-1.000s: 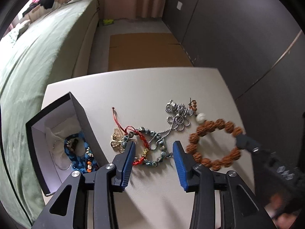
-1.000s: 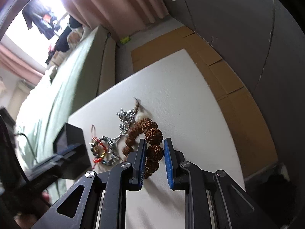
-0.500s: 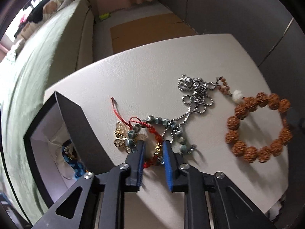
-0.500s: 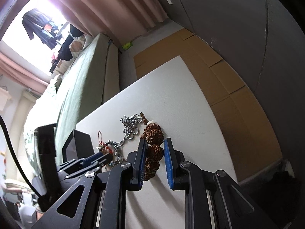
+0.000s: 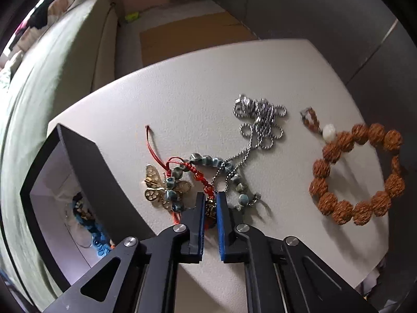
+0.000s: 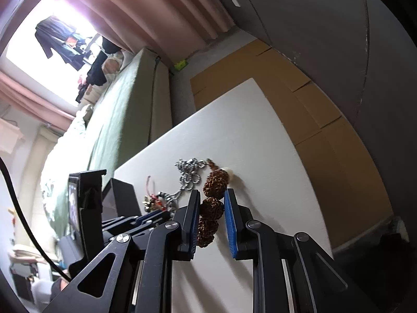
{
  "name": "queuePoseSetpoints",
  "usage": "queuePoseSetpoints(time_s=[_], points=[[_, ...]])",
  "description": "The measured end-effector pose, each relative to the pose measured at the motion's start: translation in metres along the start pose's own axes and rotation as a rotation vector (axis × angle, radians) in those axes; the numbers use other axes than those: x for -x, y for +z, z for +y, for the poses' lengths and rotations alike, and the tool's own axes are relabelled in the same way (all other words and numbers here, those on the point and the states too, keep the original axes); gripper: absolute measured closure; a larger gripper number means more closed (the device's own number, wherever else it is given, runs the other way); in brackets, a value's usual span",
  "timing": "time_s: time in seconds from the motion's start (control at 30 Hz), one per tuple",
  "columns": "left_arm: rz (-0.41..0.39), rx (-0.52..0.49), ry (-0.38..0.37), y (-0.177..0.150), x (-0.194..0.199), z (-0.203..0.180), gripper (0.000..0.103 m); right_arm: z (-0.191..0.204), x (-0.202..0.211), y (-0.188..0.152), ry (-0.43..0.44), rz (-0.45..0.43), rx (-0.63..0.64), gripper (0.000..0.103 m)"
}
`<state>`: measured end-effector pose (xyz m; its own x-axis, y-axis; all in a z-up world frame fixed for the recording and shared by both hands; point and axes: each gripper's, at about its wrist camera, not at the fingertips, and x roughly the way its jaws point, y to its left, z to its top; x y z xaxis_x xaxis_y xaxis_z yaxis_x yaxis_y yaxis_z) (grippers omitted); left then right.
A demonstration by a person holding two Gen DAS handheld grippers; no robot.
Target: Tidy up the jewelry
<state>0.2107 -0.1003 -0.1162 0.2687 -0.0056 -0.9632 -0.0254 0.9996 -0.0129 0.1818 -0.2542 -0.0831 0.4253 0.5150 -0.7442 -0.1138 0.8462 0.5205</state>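
Inside box (image 5: 86, 172), left-view-only: blue jewelry (image 5: 97, 237)

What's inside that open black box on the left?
In the open black box, white-lined, lie a blue braided piece with small beads and a thin clear ring. Its near wall hides the rest of the floor.

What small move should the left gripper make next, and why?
Probably lift slowly, straight up. The left gripper is shut on the red cord bracelet, which lies tangled with the blue bead bracelet and silver chain. The open box waits just to its left.
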Motion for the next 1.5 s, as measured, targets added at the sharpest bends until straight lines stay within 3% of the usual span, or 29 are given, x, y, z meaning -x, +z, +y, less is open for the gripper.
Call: queuePoseSetpoints(time_s=[0.47, 0.63, 0.77, 0.83, 1.03, 1.5], points=[[-0.235, 0.148, -0.163, -0.016, 0.090, 0.042, 0.095, 0.021, 0.016, -0.004, 0.100, -0.074, 0.019, 0.083], [-0.333, 0.245, -0.301, -0.046, 0.105, 0.057, 0.095, 0.031, 0.021, -0.006, 0.128, -0.105, 0.035, 0.083], [-0.359, 0.285, -0.392, -0.061, 0.095, 0.058, 0.095, 0.041, 0.017, -0.010, 0.113, -0.107, 0.058, 0.083], [-0.340, 0.300, -0.392, -0.061, 0.090, 0.063, 0.095, 0.045, 0.014, -0.013, 0.103, -0.101, 0.069, 0.083], [-0.381, 0.313, -0.410, -0.060, 0.102, 0.080, 0.095, 0.054, 0.005, -0.018, 0.100, -0.100, 0.076, 0.083], [-0.486, 0.429, -0.348, -0.062, 0.121, 0.137, 0.094, 0.079, 0.000, -0.019, 0.212, -0.144, 0.083, 0.083]])
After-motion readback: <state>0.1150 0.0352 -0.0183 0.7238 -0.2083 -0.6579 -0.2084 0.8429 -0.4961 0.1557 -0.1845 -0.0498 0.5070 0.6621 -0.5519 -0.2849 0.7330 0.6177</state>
